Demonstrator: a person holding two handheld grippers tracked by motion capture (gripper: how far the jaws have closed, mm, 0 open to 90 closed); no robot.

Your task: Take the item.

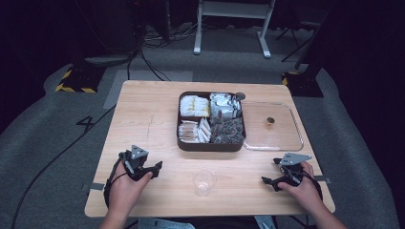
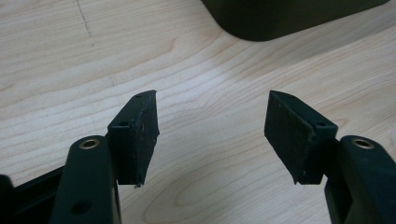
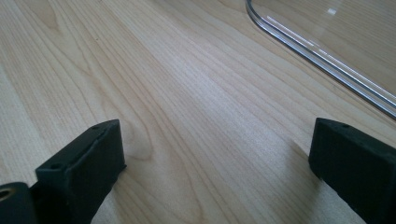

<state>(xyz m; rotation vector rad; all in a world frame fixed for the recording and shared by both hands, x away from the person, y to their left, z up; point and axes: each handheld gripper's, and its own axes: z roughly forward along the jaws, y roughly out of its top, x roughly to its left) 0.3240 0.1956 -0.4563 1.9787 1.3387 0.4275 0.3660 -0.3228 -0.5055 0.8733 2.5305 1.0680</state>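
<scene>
While both my hands rest at the near edge of the bench [image 1: 143,119], nothing is gripped.
Left tongs [image 1: 154,168]: spread, bare wood between the pads, just above the bench.
Right tongs [image 1: 268,181]: spread wide, empty, low over the wood.
Clear cup [image 1: 204,181]: upright, between my two tongs, apart from both.
Dark tray [image 1: 210,145]: beyond the cup, mid-bench, four compartments of packets.
Clear lid [image 1: 298,136]: flat, touching the tray's right side, small knob on top.
</scene>
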